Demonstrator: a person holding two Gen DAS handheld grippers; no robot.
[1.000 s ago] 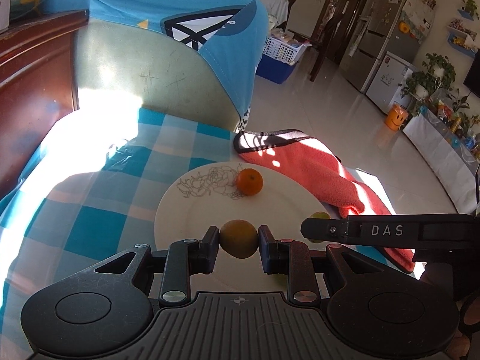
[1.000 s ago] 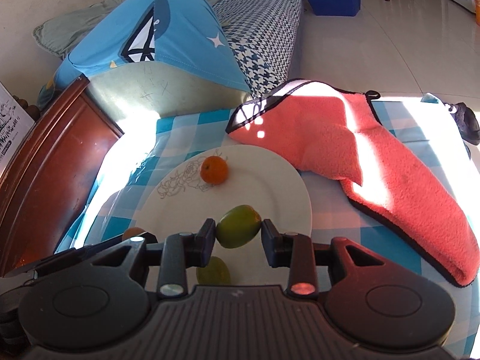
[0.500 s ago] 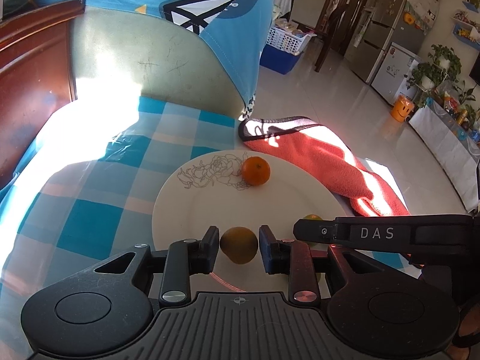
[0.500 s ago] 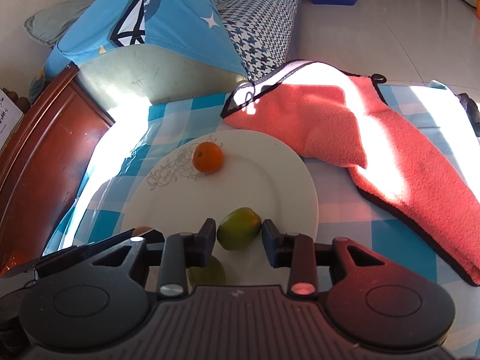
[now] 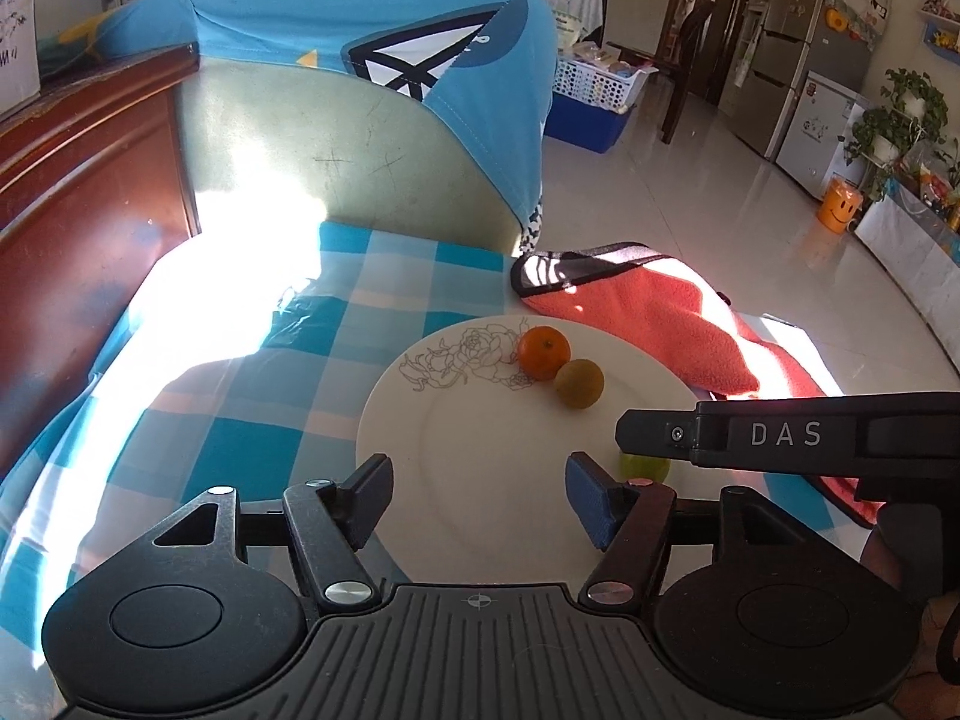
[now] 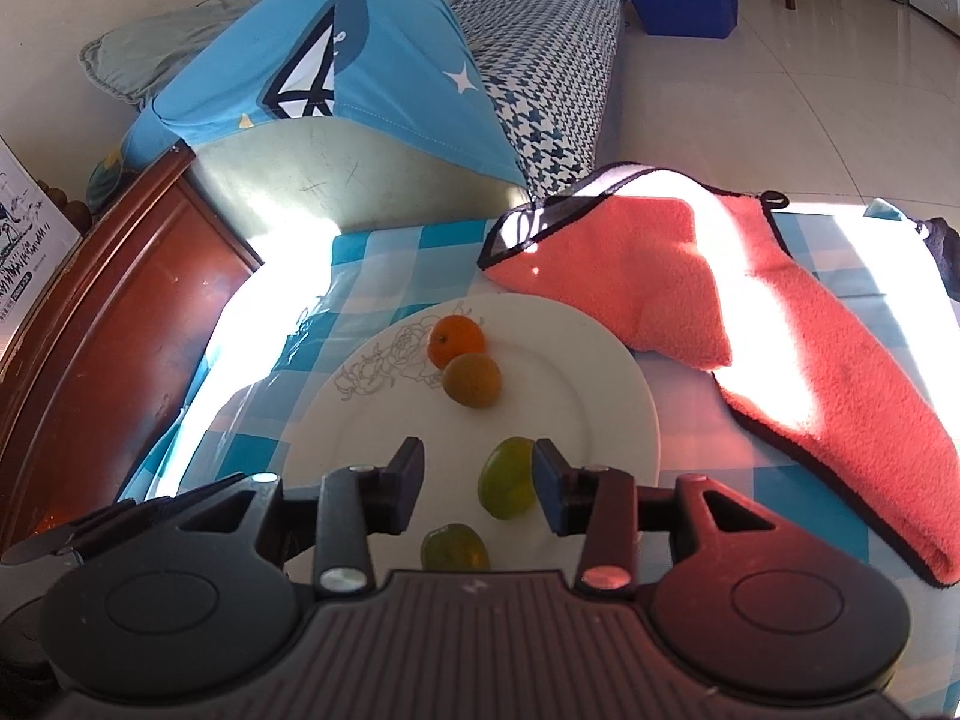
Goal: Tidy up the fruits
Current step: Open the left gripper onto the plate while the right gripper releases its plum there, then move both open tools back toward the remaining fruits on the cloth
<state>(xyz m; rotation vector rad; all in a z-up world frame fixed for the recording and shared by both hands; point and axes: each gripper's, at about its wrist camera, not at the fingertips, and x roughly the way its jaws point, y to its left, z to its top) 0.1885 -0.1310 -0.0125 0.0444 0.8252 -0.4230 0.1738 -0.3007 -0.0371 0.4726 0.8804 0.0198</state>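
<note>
A white plate (image 5: 480, 420) (image 6: 576, 396) lies on the checked cloth. An orange (image 5: 543, 353) (image 6: 456, 339) and a yellow-brown fruit (image 5: 579, 383) (image 6: 472, 381) rest on it, touching each other. My left gripper (image 5: 480, 498) hangs over the plate's near side, its jaws opening with nothing between them. My right gripper (image 6: 478, 483) has jaws opening too, with a green fruit (image 6: 507, 477) lying on the plate between them, close to the right pad. A second green fruit (image 6: 453, 547) sits nearer, partly hidden. One of the right gripper's fingers (image 5: 780, 432) crosses the left wrist view and covers a green fruit (image 5: 645, 467).
A red towel (image 5: 648, 324) (image 6: 780, 324) lies right of the plate, overlapping its far edge. Blue-and-white checked cloth (image 5: 252, 408) covers the table. Dark wooden furniture (image 5: 78, 228) stands at the left. A seat draped in blue fabric (image 5: 360, 60) rises behind the table.
The left jaws spread wide and let go of the yellow-brown fruit, which now lies beside the orange. The right jaws widened off the green fruit, now resting on the plate.
</note>
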